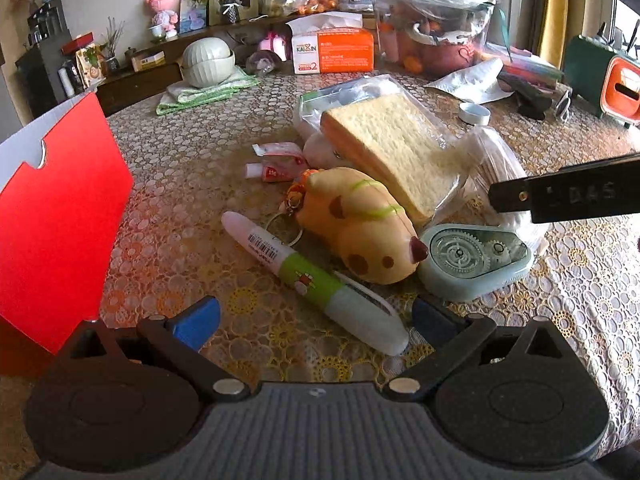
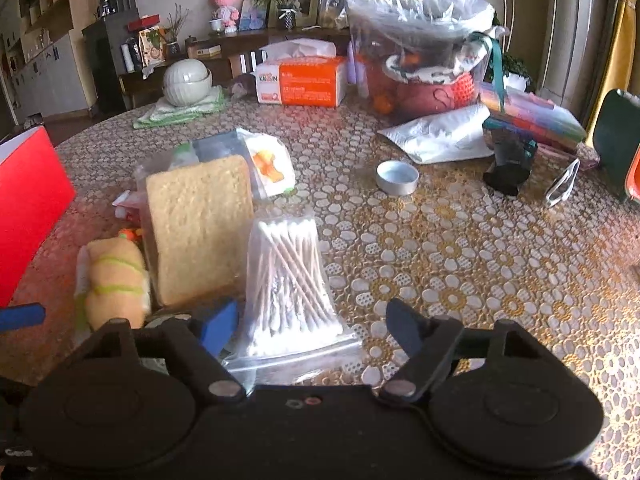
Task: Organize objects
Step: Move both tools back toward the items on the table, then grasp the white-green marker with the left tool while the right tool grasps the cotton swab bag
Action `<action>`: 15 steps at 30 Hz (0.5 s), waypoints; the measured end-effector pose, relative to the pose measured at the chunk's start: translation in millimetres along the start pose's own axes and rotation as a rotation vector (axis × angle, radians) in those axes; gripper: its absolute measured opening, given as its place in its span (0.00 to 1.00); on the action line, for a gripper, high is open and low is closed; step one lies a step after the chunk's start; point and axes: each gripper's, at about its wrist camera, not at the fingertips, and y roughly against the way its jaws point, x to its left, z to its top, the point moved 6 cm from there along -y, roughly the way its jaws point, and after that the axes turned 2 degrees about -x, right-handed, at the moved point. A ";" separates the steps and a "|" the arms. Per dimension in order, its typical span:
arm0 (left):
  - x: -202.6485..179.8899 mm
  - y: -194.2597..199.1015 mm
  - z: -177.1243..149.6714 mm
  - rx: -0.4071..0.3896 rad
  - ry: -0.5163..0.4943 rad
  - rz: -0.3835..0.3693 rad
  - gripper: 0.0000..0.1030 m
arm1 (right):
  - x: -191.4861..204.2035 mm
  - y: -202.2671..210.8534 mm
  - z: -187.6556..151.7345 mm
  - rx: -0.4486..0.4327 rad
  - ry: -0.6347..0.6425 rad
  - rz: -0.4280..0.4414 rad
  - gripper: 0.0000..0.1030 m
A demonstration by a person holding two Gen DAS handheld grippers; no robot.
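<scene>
Cotton-swab bag [image 2: 290, 292] lying between spread right tongs [image 2: 316, 326]; left tongs [image 1: 316, 316], spread, straddling fat pen [image 1: 316, 280] for pickup.

The counter [image 1: 192, 168] wears a lace cloth of white and yellow circles. The box [image 1: 60, 216] is red, the plush toy [image 1: 360, 232] tan with brown spots and green stripes, the tape dispenser [image 1: 476, 260] pale blue.

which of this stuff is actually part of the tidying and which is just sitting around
Likely part of the job, near the grippers:
- fat pen
- yellow plush keychain
- correction tape
- bread-slice squishy
- bag of cotton swabs
- red box

Just lying about, farther back:
- tissue box
- stacked bowls
- small tin
- bagged basket
</scene>
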 end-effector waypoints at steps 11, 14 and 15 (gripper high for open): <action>-2.0 5.5 1.3 -0.008 0.010 -0.071 0.54 | 1.9 -13.1 -1.8 0.007 0.005 -0.008 0.72; -4.0 8.4 1.5 0.000 -0.007 -0.076 0.41 | 4.5 -12.4 -1.9 0.006 0.017 -0.010 0.66; -2.6 9.0 1.4 0.004 -0.005 -0.077 0.37 | 5.4 -11.9 -1.6 0.006 0.021 -0.010 0.60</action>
